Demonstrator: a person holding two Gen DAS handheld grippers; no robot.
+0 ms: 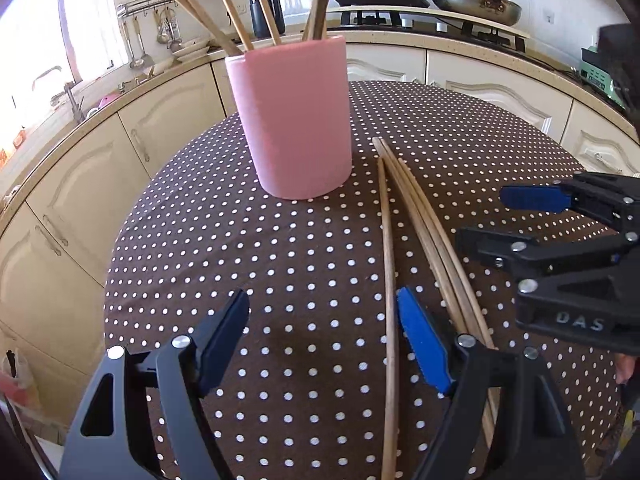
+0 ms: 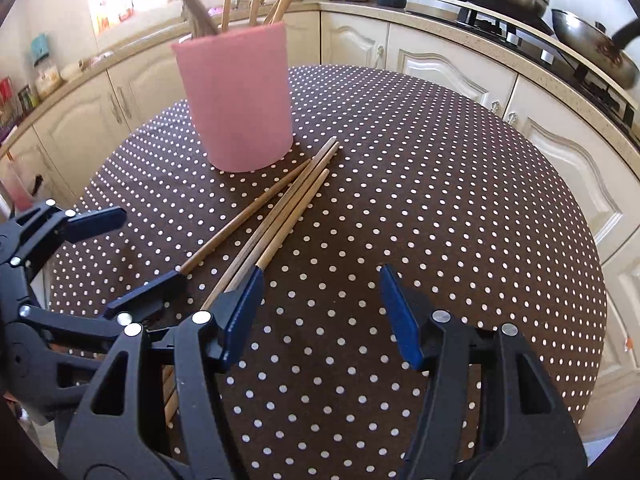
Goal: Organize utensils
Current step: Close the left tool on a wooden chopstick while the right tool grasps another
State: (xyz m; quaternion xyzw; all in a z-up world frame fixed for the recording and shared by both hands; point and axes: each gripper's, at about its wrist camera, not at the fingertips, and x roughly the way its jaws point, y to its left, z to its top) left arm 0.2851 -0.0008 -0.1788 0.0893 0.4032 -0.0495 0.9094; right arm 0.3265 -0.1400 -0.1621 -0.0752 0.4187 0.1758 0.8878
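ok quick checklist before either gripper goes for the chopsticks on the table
1. Left gripper jaws open and empty: ok.
2. Right gripper jaws open and empty: ok.
3. Loose chopsticks lying flat on the tablecloth, within view of both: ok.
4. One chopstick lying apart from the other three: ok.
5. Pink holder upright, with room between the chopsticks already in it: ok.
6. The grippers clear of each other: cannot tell, they look close.

- bright daylight from a blown-out window (image 1: 80, 32) at upper left
- soft shadows on the tablecloth (image 1: 280, 260)
- strong fisheye bending, dark corners
- mostly sharp focus
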